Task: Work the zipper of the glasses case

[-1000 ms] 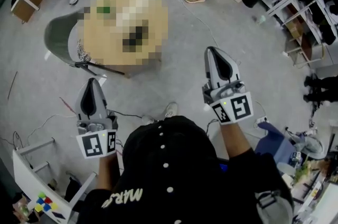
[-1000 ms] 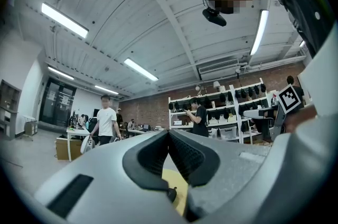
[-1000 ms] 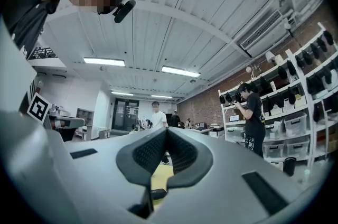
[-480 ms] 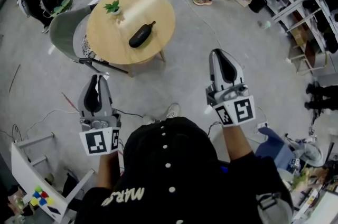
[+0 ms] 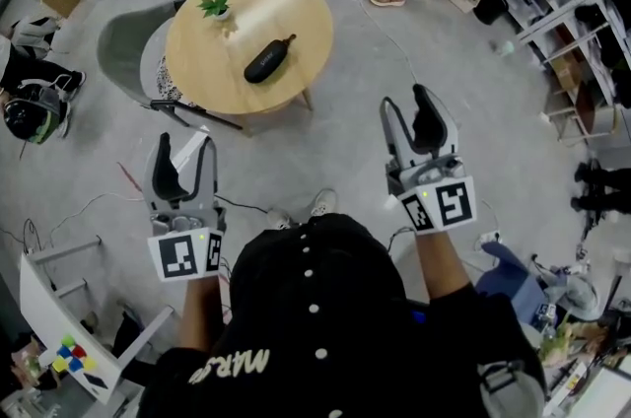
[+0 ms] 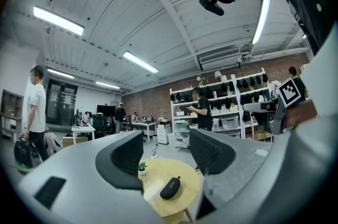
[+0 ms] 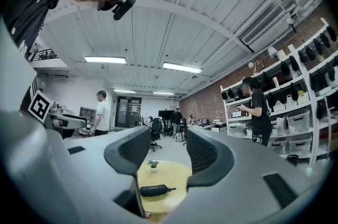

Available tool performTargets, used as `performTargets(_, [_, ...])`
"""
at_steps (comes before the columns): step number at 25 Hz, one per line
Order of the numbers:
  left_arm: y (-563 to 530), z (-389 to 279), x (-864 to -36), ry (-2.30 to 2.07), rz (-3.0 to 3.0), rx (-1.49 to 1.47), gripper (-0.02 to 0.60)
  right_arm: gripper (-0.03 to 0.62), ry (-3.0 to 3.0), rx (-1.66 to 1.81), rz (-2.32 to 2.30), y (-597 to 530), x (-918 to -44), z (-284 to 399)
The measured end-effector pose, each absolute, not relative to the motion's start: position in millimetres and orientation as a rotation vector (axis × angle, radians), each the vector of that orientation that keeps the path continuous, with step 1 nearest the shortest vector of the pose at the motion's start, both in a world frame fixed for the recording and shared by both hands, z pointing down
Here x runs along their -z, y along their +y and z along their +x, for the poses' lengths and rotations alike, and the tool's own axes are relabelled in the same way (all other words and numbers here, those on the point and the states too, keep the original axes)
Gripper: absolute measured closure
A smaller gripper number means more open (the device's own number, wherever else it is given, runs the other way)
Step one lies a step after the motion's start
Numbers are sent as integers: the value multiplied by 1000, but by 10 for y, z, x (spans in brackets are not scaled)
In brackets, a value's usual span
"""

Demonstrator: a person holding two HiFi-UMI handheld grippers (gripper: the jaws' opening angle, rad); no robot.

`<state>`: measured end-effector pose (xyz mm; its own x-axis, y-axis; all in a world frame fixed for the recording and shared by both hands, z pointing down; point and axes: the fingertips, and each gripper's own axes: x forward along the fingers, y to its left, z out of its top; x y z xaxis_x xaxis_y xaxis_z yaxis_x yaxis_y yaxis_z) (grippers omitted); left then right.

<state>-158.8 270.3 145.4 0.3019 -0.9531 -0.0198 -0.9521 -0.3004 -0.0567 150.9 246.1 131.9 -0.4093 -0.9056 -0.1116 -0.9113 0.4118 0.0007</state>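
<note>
Your left gripper (image 5: 185, 150) and your right gripper (image 5: 407, 110) are both held out level in front of you, well apart from each other. The jaws of each have just been opening and now stand spread wide, with nothing pinched between them.

The black oblong zippered glasses case (image 5: 268, 60) is not at either pair of jaws. It lies well ahead of them on the round light-wood desk (image 5: 296, 12), flat on the top and apart from everything else there. A short tab sticks out from one end of it. Whether the zipper is open or closed cannot be made out from here.

In the left gripper view, the case (image 6: 170, 188) shows low in the gap between the spread jaws of the left gripper (image 6: 166, 149), far beyond their tips, on the desk (image 6: 185, 170). In the right gripper view, the case (image 7: 150, 190) sits low in the gap of the right gripper (image 7: 168, 151), toward its left jaw and likewise far beyond the tips.

A small green potted plant (image 5: 215, 7) stands on the desk beyond the case as seen from your jaws. A grey shell chair (image 5: 123, 61) stands against the desk's edge, ahead of the left jaws.
</note>
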Motion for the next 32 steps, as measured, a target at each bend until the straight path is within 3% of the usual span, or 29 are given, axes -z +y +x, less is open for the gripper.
performTargets(13, [2560, -1147, -1524, 1856, -2457, 62, 322, 385, 2595, -12, -1581, 2153, -1575, 1944])
performTargets(32, [1378, -1375, -1628, 1770, -2519, 16, 322, 385, 2602, -65, -1624, 1030, -1540, 1599])
